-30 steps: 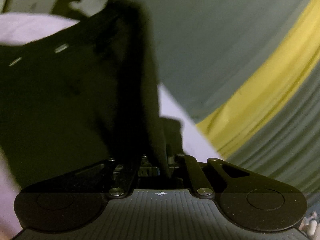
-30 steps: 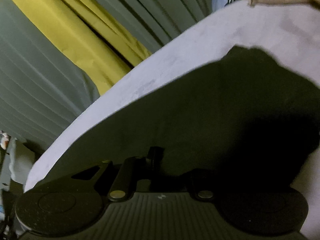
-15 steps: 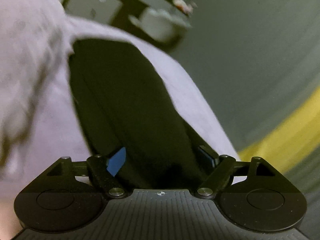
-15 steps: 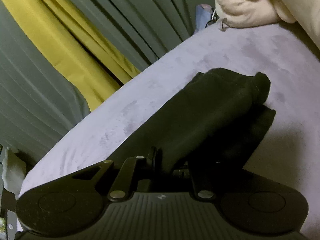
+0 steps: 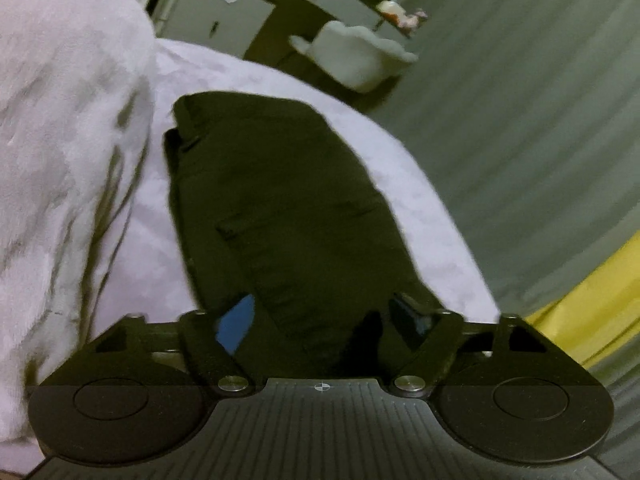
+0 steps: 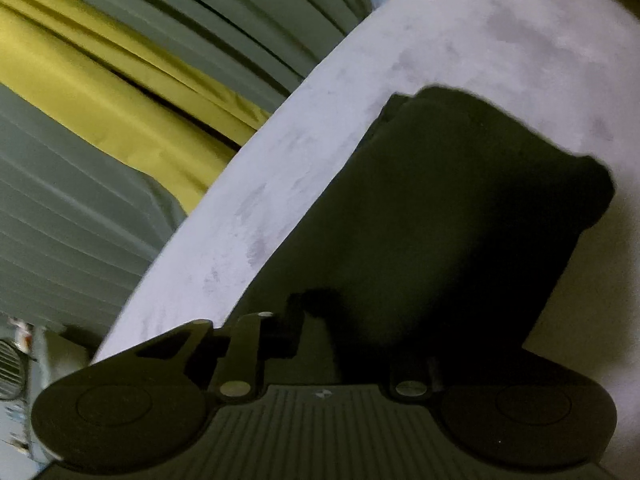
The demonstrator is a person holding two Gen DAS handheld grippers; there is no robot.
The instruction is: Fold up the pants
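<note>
Two grippers faced the black pants [image 5: 288, 208], which lay folded on the lilac bed [image 5: 132, 264]. The left gripper [image 5: 320, 316] stood wide open, its blue-padded fingers [image 5: 236, 320] either side of the near end of the cloth, clamping nothing. The right gripper [image 6: 352, 320] sat against the pants' [image 6: 452, 216] near edge; dark cloth hid its fingers, so its state could not be told.

The pants [image 5: 288, 208] are plain black on a pale lilac bedspread [image 6: 400, 100] with a faint mottled nap. Grey pleated curtains [image 6: 72, 216] carry a mustard-yellow band [image 6: 120, 120]. The left gripper [image 5: 320, 316] is black with one blue pad [image 5: 236, 320]
</note>
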